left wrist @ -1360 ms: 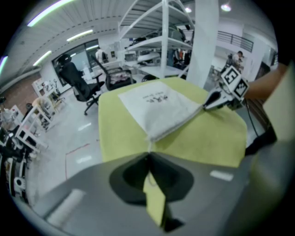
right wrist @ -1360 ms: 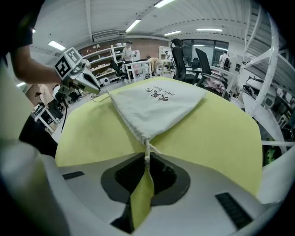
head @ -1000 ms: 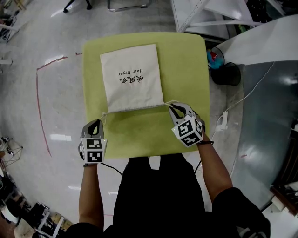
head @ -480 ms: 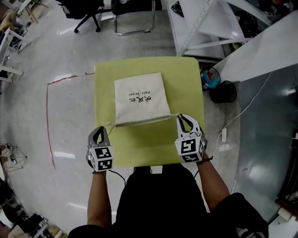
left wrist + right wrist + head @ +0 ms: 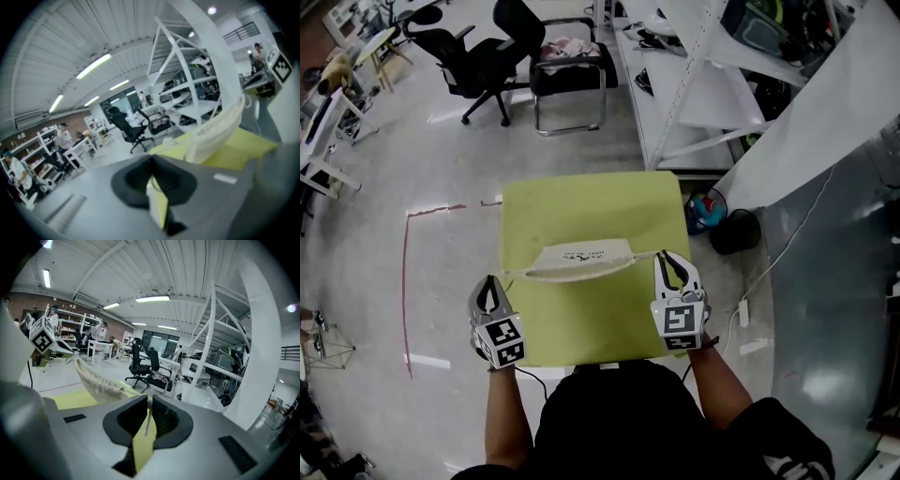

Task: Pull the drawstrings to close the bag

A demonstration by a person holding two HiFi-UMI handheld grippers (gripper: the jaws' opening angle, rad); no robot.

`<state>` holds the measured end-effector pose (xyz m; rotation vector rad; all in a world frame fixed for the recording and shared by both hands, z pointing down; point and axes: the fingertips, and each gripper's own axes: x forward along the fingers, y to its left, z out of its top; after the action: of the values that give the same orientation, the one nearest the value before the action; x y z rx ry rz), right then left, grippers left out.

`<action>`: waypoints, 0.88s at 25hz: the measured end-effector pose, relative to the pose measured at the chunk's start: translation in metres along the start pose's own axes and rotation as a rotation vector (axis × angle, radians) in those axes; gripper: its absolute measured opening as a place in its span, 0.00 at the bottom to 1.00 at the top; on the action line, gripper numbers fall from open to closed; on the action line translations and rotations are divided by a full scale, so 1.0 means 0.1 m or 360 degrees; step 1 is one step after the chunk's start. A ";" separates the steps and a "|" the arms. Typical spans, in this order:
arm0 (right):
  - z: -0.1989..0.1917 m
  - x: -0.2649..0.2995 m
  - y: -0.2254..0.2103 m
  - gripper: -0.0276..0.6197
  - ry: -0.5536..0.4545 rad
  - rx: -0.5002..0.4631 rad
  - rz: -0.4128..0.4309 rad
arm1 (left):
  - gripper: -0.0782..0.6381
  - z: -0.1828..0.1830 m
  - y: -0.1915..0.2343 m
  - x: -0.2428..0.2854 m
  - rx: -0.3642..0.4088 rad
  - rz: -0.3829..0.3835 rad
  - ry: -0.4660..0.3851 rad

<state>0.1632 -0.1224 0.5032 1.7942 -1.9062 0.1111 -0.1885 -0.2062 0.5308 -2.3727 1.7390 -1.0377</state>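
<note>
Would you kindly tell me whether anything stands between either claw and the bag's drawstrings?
Nothing visible does. The left claw and the right claw are each shut on a drawstring end, and the bag hangs stretched between them over the green table.

two claws (image 5: 490,283) (image 5: 668,260), two drawstrings (image 5: 510,273) (image 5: 645,254), one cloth bag (image 5: 581,262), one green table (image 5: 591,206) and two black chairs (image 5: 478,58) (image 5: 569,77).

Cream bag (image 5: 581,262) of matt woven cloth, yellow-green table (image 5: 591,211) top smooth and matt, grey floor (image 5: 441,150) glossy
</note>
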 end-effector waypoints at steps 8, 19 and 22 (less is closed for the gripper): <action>0.37 -0.18 -0.41 0.09 -0.0152 0.0039 -0.0155 | 0.12 0.44 0.37 -0.17 -0.0156 0.0099 -0.0140; 0.62 -0.38 -1.04 0.09 -0.0260 0.0049 -0.0384 | 0.12 0.78 0.71 -0.30 -0.0184 0.0222 -0.0262; 0.66 -0.43 -1.21 0.09 -0.0282 0.0067 -0.0437 | 0.12 0.82 0.82 -0.34 -0.0247 0.0242 -0.0289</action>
<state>0.2570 -0.1246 0.3941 2.1367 -1.7614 -0.1083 -0.2201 -0.2371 0.4189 -2.2895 1.9582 -0.6685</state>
